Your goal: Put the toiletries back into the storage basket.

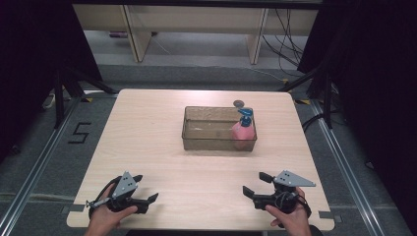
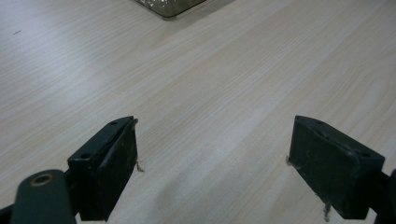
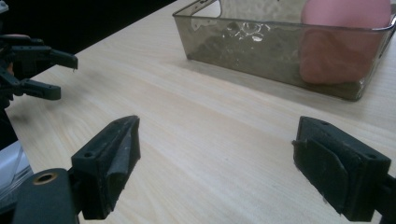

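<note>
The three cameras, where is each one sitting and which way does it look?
High view: above the table's near side, looking forward and down at the table; both hands hold the left tongs and right tongs.
Left gripper view: on the left tongs, facing bare wood.
Right gripper view: on the right tongs, facing the tray.
All share the tray.

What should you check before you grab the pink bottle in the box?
1. Left gripper open: ok, fingers wide apart.
2. Right gripper open: ok, nothing between its fingers.
3. Pink bottle standing in the clear box: ok, at its right end.
4. Bare table between right gripper and box: ok.
5. Blue pump top free to grip: cannot tell.
6. Small dark round thing behind box, out of the way: ok.
</note>
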Available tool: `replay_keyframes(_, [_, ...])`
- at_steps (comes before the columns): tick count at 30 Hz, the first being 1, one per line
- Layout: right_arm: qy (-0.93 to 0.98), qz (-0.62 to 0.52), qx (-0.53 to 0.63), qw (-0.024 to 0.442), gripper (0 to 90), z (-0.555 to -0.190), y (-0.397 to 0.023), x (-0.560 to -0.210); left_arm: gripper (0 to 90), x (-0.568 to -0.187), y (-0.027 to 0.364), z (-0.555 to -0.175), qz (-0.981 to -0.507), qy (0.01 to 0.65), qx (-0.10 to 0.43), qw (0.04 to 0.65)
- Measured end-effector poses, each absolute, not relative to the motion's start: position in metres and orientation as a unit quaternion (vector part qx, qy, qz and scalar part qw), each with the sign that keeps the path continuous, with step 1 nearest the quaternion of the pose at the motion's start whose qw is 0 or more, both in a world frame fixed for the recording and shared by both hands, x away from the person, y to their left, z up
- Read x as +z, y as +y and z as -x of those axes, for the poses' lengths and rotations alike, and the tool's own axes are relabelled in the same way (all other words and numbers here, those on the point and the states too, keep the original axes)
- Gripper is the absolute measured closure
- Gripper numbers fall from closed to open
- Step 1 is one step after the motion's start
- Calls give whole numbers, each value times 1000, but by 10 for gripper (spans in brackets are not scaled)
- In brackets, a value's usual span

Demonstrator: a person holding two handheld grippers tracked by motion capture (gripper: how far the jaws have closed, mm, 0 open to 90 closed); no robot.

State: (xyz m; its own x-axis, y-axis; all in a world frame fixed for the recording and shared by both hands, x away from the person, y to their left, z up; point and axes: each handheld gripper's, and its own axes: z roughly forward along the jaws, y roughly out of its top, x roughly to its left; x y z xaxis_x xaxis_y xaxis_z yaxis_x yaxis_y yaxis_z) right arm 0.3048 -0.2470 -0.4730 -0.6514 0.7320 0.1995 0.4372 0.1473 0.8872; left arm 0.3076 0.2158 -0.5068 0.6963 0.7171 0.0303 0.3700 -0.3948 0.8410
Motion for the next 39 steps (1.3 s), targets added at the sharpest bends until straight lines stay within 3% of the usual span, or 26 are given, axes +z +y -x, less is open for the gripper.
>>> replay_keyframes(22, [778,-392,479,108,158,-293,-236,-481,151,-506,215,-307,-812,332,201,435])
replay_keyframes(31, [794,-376,460,129,158,-297,-235,-485,150,-506,216,-308,-817,327,203,430])
replay_keyframes(39, [802,-369,455,117,158,-297,-232,-487,150,-505,217,-308,-821,322,204,425])
